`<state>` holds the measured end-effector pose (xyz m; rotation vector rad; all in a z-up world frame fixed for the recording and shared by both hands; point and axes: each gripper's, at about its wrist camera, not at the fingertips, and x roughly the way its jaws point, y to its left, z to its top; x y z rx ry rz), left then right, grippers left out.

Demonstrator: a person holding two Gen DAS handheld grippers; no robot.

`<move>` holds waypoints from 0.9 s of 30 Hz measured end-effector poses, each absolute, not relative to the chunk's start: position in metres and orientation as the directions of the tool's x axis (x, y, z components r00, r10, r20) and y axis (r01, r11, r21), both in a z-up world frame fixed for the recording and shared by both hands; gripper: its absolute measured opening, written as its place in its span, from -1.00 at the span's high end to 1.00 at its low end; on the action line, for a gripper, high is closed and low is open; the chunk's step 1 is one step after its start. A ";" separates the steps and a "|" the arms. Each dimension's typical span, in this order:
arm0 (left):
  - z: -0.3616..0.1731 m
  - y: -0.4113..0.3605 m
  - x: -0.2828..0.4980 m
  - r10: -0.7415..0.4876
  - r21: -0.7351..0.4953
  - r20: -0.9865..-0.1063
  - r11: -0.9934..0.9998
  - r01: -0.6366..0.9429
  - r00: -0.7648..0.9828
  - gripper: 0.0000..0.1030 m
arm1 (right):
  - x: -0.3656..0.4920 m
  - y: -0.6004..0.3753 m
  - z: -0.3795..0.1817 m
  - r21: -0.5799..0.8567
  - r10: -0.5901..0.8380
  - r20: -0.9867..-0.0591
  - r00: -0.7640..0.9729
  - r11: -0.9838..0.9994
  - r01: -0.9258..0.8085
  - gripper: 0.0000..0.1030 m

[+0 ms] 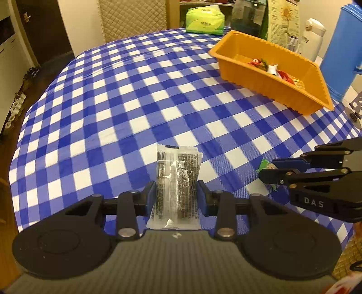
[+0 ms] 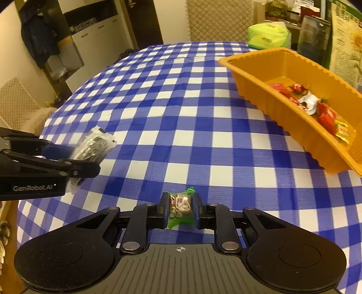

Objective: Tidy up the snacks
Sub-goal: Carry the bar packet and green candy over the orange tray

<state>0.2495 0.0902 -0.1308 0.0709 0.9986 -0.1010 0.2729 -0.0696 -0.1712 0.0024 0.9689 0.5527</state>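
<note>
Snack packet [image 1: 177, 181] long axis forward, clamped in left fingers [image 1: 177, 194] | right fingers [image 2: 180, 209] pinch candy [image 2: 180, 203]

Cloth, plastic film and matt black plastic under warm light.

The tablecloth [image 1: 140, 95] looks like thin woven cloth, blue and white checks, faintly creased towards the upper left of the frame. The tray [image 1: 244, 65] at the upper right is orange moulded plastic, smooth with a ribbed wall and a soft sheen. The left gripper [image 1: 176, 194] is matt black plastic with shiny metal rivets, clamped on a snack packet [image 1: 177, 178] of clear, crinkly, glossy film. The right gripper [image 2: 180, 209], same matt plastic, pinches a small candy [image 2: 180, 203] in shiny transparent wrap with green ends. The tissue pack [image 1: 204, 20], top centre, wears glossy green plastic.
</note>
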 end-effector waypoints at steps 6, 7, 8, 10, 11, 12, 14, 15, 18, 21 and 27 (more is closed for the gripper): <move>-0.120 0.070 0.262 -0.086 0.021 -0.830 0.983 0.185 0.551 0.32 | 0.269 -0.088 -0.155 0.266 0.454 -0.767 0.453 0.868 -0.420 0.59; -0.118 0.067 0.265 -0.092 0.022 -0.827 0.980 0.197 0.554 0.32 | 0.268 -0.092 -0.151 0.267 0.454 -0.765 0.456 0.869 -0.417 0.59; -0.116 0.063 0.268 -0.100 0.024 -0.824 0.977 0.211 0.558 0.32 | 0.267 -0.095 -0.148 0.268 0.455 -0.762 0.460 0.870 -0.414 0.59; -0.111 0.055 0.275 -0.114 0.029 -0.817 0.971 0.238 0.565 0.32 | 0.267 -0.102 -0.141 0.271 0.453 -0.758 0.469 0.873 -0.406 0.59; -0.107 0.051 0.279 -0.122 0.033 -0.813 0.967 0.254 0.570 0.32 | 0.268 -0.106 -0.137 0.273 0.453 -0.754 0.476 0.875 -0.399 0.59; -0.105 0.047 0.284 -0.130 0.034 -0.809 0.963 0.267 0.574 0.32 | 0.268 -0.110 -0.133 0.275 0.450 -0.751 0.483 0.878 -0.392 0.59; -0.099 0.039 0.294 -0.154 0.029 -0.800 0.955 0.294 0.580 0.32 | 0.271 -0.118 -0.125 0.273 0.440 -0.745 0.501 0.887 -0.373 0.59; -0.096 0.035 0.299 -0.162 0.031 -0.796 0.952 0.306 0.583 0.32 | 0.273 -0.123 -0.121 0.273 0.435 -0.742 0.511 0.891 -0.362 0.59; -0.088 0.021 0.316 -0.183 0.050 -0.784 0.934 0.354 0.593 0.32 | 0.280 -0.134 -0.107 0.273 0.417 -0.728 0.544 0.904 -0.329 0.59; -0.081 0.007 0.334 -0.207 0.065 -0.772 0.914 0.399 0.601 0.32 | 0.293 -0.146 -0.092 0.275 0.400 -0.711 0.579 0.915 -0.294 0.59; -0.069 -0.022 0.375 -0.250 0.084 -0.752 0.881 0.465 0.610 0.32 | 0.323 -0.166 -0.077 0.287 0.358 -0.686 0.634 0.933 -0.217 0.59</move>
